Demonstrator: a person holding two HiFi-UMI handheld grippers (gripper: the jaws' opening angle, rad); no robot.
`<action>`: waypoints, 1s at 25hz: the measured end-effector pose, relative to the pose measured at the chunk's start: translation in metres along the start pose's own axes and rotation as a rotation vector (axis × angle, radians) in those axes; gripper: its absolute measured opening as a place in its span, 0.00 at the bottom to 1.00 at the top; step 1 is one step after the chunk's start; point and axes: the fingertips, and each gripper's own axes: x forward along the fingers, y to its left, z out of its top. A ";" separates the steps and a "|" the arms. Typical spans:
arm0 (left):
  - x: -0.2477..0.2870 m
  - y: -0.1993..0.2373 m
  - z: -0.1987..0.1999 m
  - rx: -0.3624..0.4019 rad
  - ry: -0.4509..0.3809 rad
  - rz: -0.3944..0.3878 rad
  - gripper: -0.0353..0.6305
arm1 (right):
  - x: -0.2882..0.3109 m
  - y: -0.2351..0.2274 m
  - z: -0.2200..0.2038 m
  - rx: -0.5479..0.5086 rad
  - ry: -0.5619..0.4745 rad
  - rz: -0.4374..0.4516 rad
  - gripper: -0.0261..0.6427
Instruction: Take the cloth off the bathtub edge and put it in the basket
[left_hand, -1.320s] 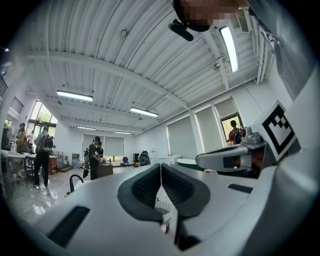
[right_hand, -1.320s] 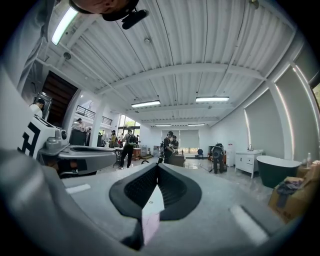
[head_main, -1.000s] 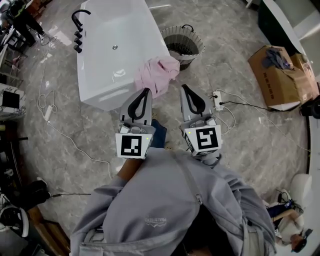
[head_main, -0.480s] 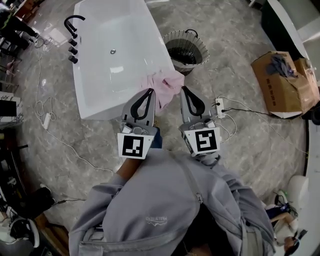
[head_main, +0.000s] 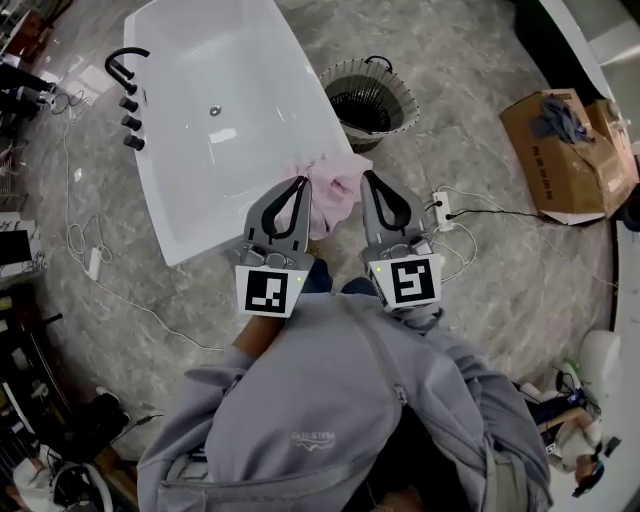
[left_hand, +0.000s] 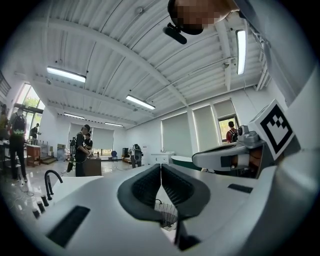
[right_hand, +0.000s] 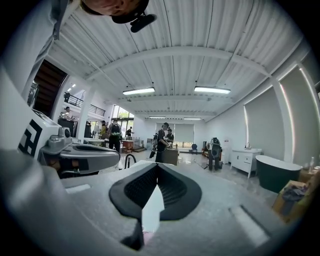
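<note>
I've my left gripper (head_main: 296, 182) and right gripper (head_main: 368, 178) pinched together, empty, near the crumpled pink cloth (head_main: 338, 192) untaken on the white bathtub's (head_main: 230, 120) edge; the round wire basket (head_main: 368, 96) beside that tub awaits.

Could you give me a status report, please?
Left hand-held gripper, right hand-held gripper: shut, empty. Pink cloth on bathtub edge. Basket beyond. Power strip on floor.

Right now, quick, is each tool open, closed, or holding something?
Left tool: closed, holding nothing.
Right tool: closed, holding nothing.
</note>
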 end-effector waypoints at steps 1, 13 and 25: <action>0.004 0.003 -0.001 -0.001 0.001 -0.004 0.07 | 0.004 -0.001 -0.001 0.000 0.005 -0.001 0.05; 0.037 0.010 -0.033 -0.029 0.072 -0.024 0.07 | 0.025 -0.027 -0.018 0.020 0.057 0.018 0.05; 0.058 0.013 -0.060 -0.041 0.127 -0.015 0.07 | 0.050 -0.038 -0.060 0.056 0.118 0.078 0.05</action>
